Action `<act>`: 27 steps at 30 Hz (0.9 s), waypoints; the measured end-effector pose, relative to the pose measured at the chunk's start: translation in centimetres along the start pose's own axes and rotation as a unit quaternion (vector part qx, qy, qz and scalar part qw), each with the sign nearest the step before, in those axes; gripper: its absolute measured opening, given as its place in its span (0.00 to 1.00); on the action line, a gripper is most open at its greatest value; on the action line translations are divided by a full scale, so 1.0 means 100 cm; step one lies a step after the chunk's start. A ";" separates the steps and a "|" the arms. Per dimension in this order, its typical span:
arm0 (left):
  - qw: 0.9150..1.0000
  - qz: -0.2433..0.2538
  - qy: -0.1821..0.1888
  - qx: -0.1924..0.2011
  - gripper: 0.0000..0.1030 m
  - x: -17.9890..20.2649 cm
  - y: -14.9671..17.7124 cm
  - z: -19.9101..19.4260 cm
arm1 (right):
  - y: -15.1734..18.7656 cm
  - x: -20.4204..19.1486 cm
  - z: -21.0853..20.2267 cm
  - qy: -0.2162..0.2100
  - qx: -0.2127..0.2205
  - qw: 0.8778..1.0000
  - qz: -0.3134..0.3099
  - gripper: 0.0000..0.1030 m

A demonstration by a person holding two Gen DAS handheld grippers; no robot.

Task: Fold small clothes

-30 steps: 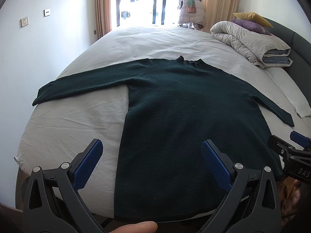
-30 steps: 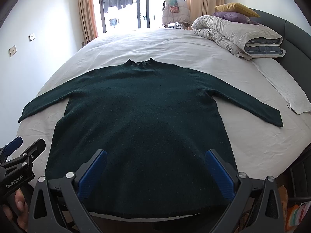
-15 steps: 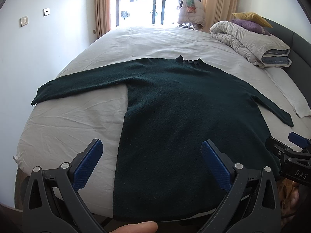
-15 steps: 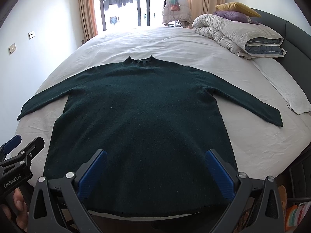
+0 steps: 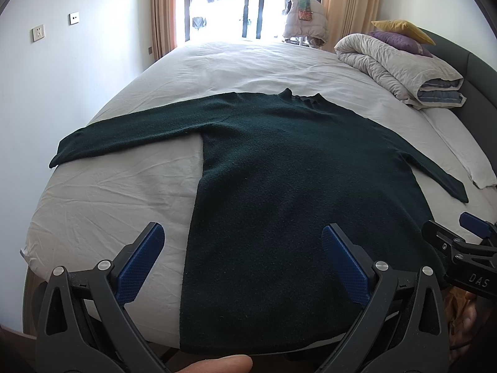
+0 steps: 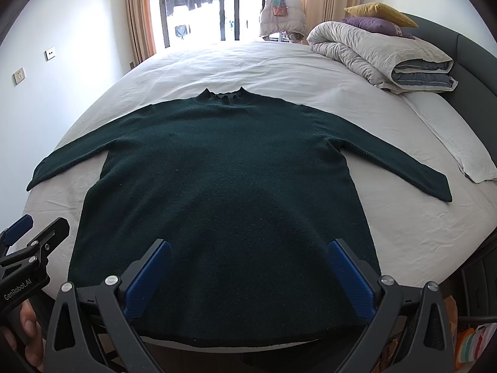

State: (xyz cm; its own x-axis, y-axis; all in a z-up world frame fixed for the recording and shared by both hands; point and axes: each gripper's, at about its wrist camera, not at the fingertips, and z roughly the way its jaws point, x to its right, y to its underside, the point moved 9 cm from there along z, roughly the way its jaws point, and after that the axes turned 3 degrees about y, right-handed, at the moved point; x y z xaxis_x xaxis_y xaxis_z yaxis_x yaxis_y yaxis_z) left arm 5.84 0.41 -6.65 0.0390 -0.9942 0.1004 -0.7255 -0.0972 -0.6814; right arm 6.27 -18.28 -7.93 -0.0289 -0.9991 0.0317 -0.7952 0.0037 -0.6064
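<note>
A dark green sweater [image 5: 295,186] [image 6: 223,192] lies flat on the white bed sheet [image 5: 118,199], sleeves spread to both sides, collar away from me, hem at the near bed edge. My left gripper [image 5: 242,236] hovers open over the hem's left part, holding nothing. My right gripper [image 6: 248,251] hovers open over the hem's middle, also empty. Each gripper shows at the other view's edge: the right gripper [image 5: 459,242], the left gripper [image 6: 34,233].
A rolled grey duvet [image 6: 382,52] with yellow and purple pillows [image 6: 379,15] sits at the far right by the dark headboard [image 6: 466,49]. A white towel [image 6: 466,152] lies at the right bed edge. A wall [image 5: 46,93] stands left; a window with curtains is behind.
Both grippers have drifted slightly back and lower toward the hem edge. The sweater has not moved and both grippers stay open.
</note>
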 end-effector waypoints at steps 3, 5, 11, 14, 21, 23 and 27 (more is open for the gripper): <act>1.000 -0.001 -0.001 0.000 1.00 0.000 0.000 0.000 | 0.000 0.000 0.000 0.000 -0.001 1.000 0.000 1.00; 1.000 -0.001 0.000 0.000 1.00 0.000 0.000 0.000 | 0.000 0.000 0.000 0.001 -0.001 1.000 -0.001 1.00; 1.000 -0.001 0.000 0.000 1.00 0.000 0.000 0.000 | 0.003 0.005 -0.002 0.002 -0.002 1.000 -0.004 1.00; 1.000 -0.001 0.000 0.000 1.00 0.000 0.000 0.000 | 0.003 0.004 -0.002 0.002 -0.003 1.000 -0.004 1.00; 1.000 -0.001 0.000 0.000 1.00 0.000 0.000 0.000 | 0.001 0.002 -0.001 0.003 -0.003 1.000 -0.004 1.00; 1.000 -0.001 0.000 0.000 1.00 0.000 0.000 0.000 | 0.002 0.003 -0.001 0.003 -0.004 1.000 -0.004 1.00; 1.000 -0.002 0.000 0.000 1.00 -0.001 0.000 0.000 | -0.001 -0.001 -0.001 0.004 -0.005 1.000 -0.006 1.00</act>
State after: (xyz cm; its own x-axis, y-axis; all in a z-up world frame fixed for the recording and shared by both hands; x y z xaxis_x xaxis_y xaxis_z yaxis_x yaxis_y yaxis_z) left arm 5.86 0.47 -6.66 0.0412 -0.9938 0.1035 -0.7255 -0.1010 -0.6808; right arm 6.27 -18.20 -7.84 -0.0234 -0.9987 0.0459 -0.8013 -0.0087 -0.5983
